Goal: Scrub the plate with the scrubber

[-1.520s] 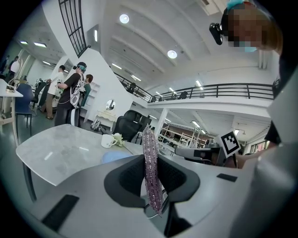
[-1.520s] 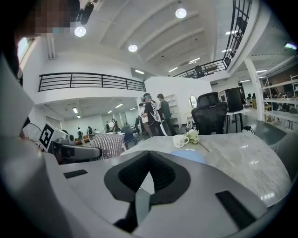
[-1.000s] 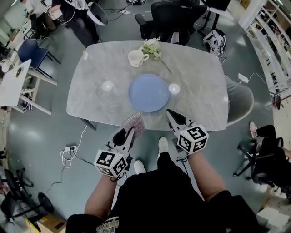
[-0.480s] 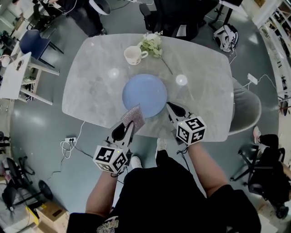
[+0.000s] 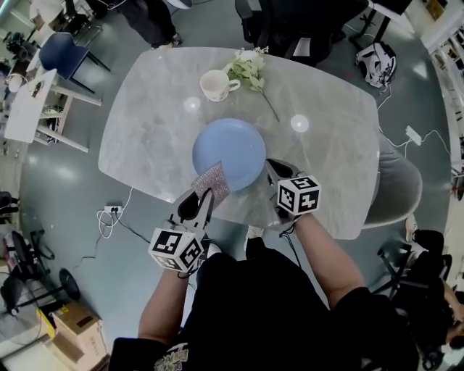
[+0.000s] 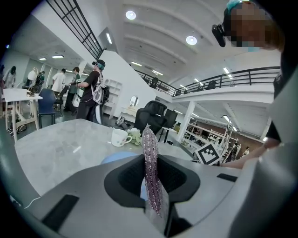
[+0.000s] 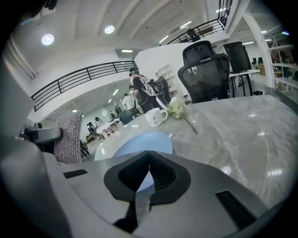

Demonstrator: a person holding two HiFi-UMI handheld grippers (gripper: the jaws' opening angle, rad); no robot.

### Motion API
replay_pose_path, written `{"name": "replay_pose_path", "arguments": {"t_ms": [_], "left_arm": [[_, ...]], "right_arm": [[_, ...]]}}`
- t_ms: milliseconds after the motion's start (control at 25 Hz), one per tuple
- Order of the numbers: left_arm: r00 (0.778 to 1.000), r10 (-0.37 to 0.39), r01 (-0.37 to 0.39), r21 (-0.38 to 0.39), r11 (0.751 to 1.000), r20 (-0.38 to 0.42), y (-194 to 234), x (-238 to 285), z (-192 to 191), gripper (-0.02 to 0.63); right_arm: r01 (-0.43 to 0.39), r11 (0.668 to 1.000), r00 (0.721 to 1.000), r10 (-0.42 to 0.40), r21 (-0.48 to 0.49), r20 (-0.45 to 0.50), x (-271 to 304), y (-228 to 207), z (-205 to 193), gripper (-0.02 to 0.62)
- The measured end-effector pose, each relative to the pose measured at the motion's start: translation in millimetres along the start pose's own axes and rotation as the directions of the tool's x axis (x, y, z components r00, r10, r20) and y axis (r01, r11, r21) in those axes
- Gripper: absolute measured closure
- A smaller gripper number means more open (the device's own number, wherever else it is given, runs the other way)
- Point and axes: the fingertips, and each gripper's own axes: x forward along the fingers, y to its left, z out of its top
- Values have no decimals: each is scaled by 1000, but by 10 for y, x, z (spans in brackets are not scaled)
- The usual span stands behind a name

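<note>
A round blue plate (image 5: 228,154) lies in the middle of the grey marble table (image 5: 145,138). My left gripper (image 5: 205,194) is shut on a sparkly pink-silver scrubber (image 5: 212,181), held upright on edge at the plate's near-left rim. In the left gripper view the scrubber (image 6: 150,172) stands pinched between the jaws with the plate (image 6: 116,158) behind it. My right gripper (image 5: 270,166) sits at the plate's near-right rim; its jaws still meet at the tips but are starting to open, with nothing between them. The right gripper view shows the plate (image 7: 142,142) just ahead.
A white mug (image 5: 214,85) and a sprig of white flowers (image 5: 250,71) lie at the table's far side. Office chairs (image 5: 290,22) stand beyond the table, a grey chair (image 5: 399,181) at its right. People stand in the background of both gripper views.
Both grippers have moved forward from the table's near edge to the plate's near rim. The scrubber now overlaps the plate's near-left rim.
</note>
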Motion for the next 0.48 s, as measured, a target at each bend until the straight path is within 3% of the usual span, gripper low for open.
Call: {"name": "replay_pose_path", "arguments": {"t_ms": [120, 480], "left_arm": [[1000, 25, -25, -2, 1000, -4, 8, 36, -9, 523], [998, 55, -55, 3, 998, -33, 15, 138, -48, 523]], "right_arm": [[-1, 1000, 999, 2, 10, -40, 120, -94, -83, 517], [51, 988, 992, -33, 145, -123, 442, -383, -233, 459]]}}
